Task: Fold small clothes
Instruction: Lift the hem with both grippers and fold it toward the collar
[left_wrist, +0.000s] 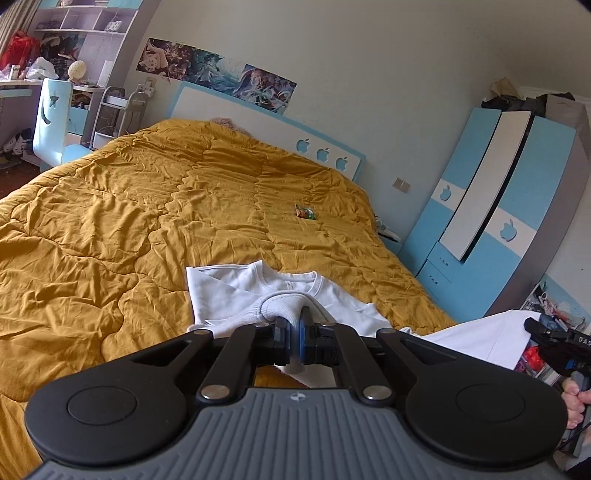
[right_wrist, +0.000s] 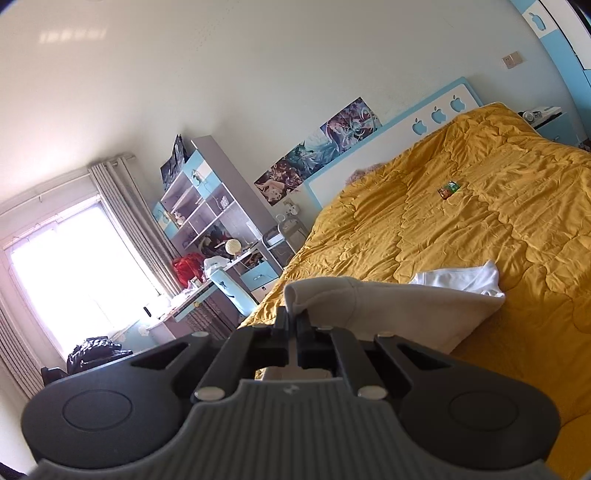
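Observation:
A small white shirt (left_wrist: 236, 295) lies on the mustard quilt (left_wrist: 129, 221), its collar end flat and its near edge lifted. My left gripper (left_wrist: 293, 326) is shut on a bunched ribbed hem of that shirt. In the right wrist view my right gripper (right_wrist: 293, 319) is shut on another edge of the white shirt (right_wrist: 388, 310), which is raised off the quilt (right_wrist: 480, 221) and sags between the two grips. The right gripper (left_wrist: 532, 326) also shows at the right edge of the left wrist view, pinching the white cloth, with a hand (left_wrist: 576, 400) on its handle.
A small colourful packet (left_wrist: 304, 213) lies further up the bed. A blue and white headboard (left_wrist: 258, 122) stands behind, a blue wardrobe (left_wrist: 498, 206) at the right. A desk, a chair (left_wrist: 51, 122) and shelves (right_wrist: 207, 199) are on the window side.

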